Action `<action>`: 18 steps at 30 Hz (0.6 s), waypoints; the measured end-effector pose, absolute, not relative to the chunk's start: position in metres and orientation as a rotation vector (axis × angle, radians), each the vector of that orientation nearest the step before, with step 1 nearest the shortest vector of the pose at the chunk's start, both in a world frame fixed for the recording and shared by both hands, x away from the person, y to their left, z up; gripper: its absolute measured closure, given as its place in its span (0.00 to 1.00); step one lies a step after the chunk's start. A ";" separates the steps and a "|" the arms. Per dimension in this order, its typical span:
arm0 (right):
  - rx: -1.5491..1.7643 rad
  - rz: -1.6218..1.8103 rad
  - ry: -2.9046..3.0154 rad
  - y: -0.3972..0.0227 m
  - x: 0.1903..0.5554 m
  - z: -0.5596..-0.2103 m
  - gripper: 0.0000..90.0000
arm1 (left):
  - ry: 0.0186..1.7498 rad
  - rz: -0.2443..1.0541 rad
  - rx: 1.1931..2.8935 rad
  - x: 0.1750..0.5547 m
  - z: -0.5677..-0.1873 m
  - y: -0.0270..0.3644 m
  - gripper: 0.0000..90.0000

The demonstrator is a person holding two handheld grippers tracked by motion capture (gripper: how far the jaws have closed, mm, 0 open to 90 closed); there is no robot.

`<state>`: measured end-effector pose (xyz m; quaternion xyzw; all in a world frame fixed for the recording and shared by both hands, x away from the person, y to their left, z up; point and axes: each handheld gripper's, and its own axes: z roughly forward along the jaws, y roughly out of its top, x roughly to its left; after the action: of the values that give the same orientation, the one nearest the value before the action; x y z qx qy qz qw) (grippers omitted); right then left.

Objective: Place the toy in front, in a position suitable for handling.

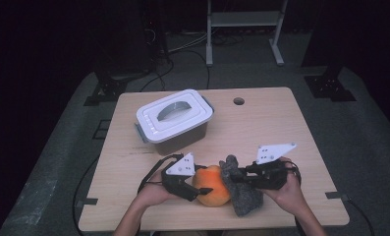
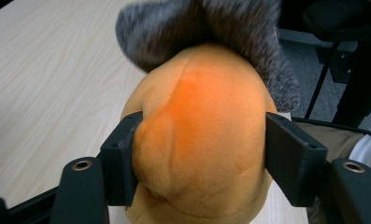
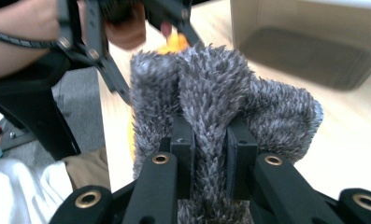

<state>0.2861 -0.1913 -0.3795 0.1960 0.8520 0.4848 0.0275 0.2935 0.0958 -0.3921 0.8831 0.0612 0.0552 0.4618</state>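
At the near edge of the bench [image 1: 261, 105], in front of the lidded box [image 1: 174, 119], the left gripper [image 1: 201, 187] has its jaws clenched on both sides of an orange plush [image 1: 212, 186]. The right gripper [image 1: 236, 178] pinches a fold of grey fuzzy cloth [image 1: 241, 194] tight in its 2 jaws, the cloth draped against the plush's far side from the box.

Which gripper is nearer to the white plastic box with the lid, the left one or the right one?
Left. The left gripper, clamped on the orange plush toy, sits just in front of the white box. The right gripper, pinching the grey fuzzy cloth, is farther off to the box's right.
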 end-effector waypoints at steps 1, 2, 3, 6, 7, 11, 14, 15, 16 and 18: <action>0.611 1.493 2.646 -0.192 0.287 -0.383 0.84 | 0.156 0.125 2.160 0.294 -0.393 0.096 0.33; 0.615 1.493 2.657 -0.192 0.288 -0.386 0.84 | 0.157 0.120 2.154 0.295 -0.394 0.097 0.30; 0.621 1.493 2.663 -0.194 0.289 -0.388 0.84 | 0.168 0.109 2.153 0.296 -0.394 0.097 0.26; 0.642 1.490 2.679 -0.198 0.290 -0.390 0.84 | 0.197 0.073 2.176 0.299 -0.401 0.095 0.13; 0.643 1.494 2.678 -0.200 0.291 -0.392 0.84 | 0.200 0.050 2.182 0.301 -0.405 0.094 0.10; 0.672 1.495 2.689 -0.203 0.294 -0.397 0.84 | 0.200 0.069 2.171 0.300 -0.411 0.093 0.20; 0.682 1.518 2.671 -0.206 0.293 -0.395 0.85 | 0.187 0.109 2.158 0.298 -0.407 0.094 0.36; 0.681 1.534 2.659 -0.207 0.292 -0.393 0.85 | 0.183 0.108 2.153 0.297 -0.405 0.095 0.39; 0.676 1.555 2.639 -0.208 0.292 -0.390 0.85 | 0.177 0.118 2.156 0.297 -0.403 0.095 0.41; 0.662 1.590 2.605 -0.208 0.290 -0.383 0.85 | 0.171 0.143 2.153 0.296 -0.401 0.095 0.42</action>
<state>0.2896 -0.2084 -0.3832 0.2120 0.8341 0.5091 0.0092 0.2957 0.0954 -0.4009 0.8784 0.0697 0.0584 0.4691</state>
